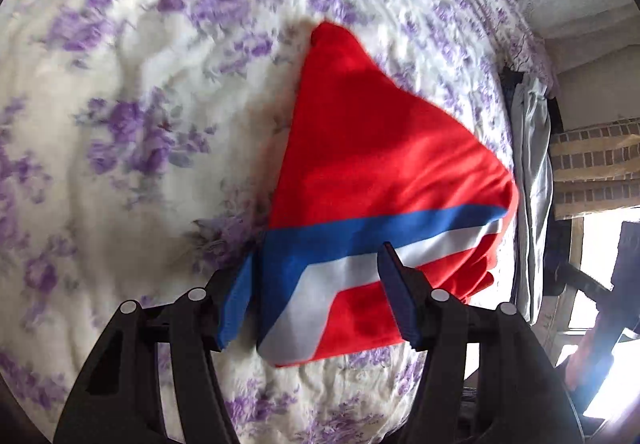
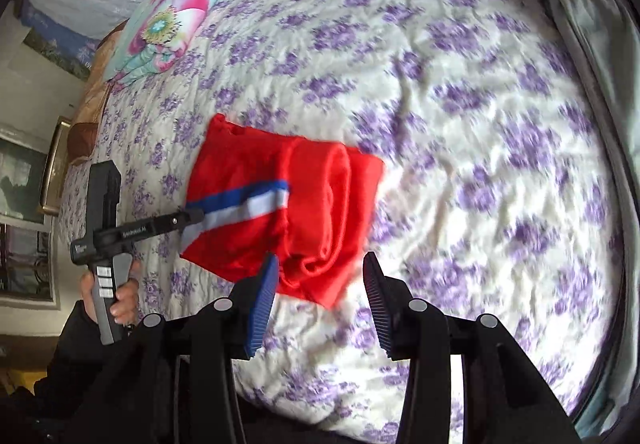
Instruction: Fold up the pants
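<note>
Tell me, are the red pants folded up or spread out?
Folded. The pants lie on the bed as a small bundle with several layers stacked at one edge.

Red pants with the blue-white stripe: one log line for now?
red pants: folded on floral bedsheet | left gripper: open, at stripe | right gripper: open, near edge

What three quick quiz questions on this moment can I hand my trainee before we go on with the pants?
1. True or false: the right claw is shut on the red pants.
2. Which claw is at the blue and white stripe end of the pants? A) left claw B) right claw C) neither
3. Fill in: the pants lie folded on a bedspread printed with ______ flowers.

Key
1. False; both of its fingers stand apart and hold no cloth.
2. A; the right wrist view shows the left claw reaching the stripe.
3. Purple.
</note>
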Motion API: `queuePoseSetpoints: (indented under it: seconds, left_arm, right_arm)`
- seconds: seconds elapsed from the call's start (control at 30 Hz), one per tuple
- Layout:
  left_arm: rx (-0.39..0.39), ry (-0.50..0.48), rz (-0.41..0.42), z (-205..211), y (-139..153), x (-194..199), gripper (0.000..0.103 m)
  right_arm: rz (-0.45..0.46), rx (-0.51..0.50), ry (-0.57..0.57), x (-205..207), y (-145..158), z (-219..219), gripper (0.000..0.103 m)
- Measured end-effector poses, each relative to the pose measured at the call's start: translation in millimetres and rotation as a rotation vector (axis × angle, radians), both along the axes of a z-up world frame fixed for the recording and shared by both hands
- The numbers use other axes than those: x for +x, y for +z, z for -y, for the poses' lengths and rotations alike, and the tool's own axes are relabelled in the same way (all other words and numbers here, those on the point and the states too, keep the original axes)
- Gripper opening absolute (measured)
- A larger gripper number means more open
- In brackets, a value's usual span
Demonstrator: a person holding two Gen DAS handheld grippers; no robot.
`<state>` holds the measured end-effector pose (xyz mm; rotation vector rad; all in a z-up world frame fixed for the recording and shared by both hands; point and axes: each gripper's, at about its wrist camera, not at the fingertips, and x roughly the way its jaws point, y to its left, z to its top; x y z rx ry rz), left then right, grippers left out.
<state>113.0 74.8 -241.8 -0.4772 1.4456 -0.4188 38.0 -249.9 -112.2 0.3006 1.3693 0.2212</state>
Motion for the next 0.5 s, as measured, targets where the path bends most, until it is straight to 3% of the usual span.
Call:
queuePoseSetpoints:
  seconds: [0.07, 0.17, 0.23, 0.37, 0.43, 0.5]
  left_arm:
    - [-0.050, -0.001, -0.006, 3.5, -4.0, 7.6, 0.070]
    - [-0.053, -0.011, 0.013, 16.0, 1.5, 16.6, 0.067]
    - [-0.042, -0.047, 0.048, 23.4, 12.1, 15.1, 0.053]
    - [-0.026, -0.054, 0.080, 22.5, 20.0, 8.9, 0.035]
    - [-0.042, -0.028, 0.063, 14.5, 16.4, 8.4, 0.028]
    - [-0.056, 0.009, 0.027, 9.3, 8.8, 9.9, 0.028]
  right_arm:
    - [-0.032, 0.029, -0.040, -13.8, -14.6, 9.8, 0.044]
    - [-0.083, 0.103, -0.097, -23.3, -37.7, 20.0, 0.049]
    - [-0.099, 0.198, -0.143, -21.4, -49.4, 25.0, 0.078]
    - [-0.139, 0.348, -0.206, -3.9, -70.7, 29.5, 0.083]
    - [-0.164, 0.362, -0.215, 7.6, -79.7, 27.4, 0.083]
    - [-0.169, 0.316, -0.206, 16.9, -84.9, 23.7, 0.083]
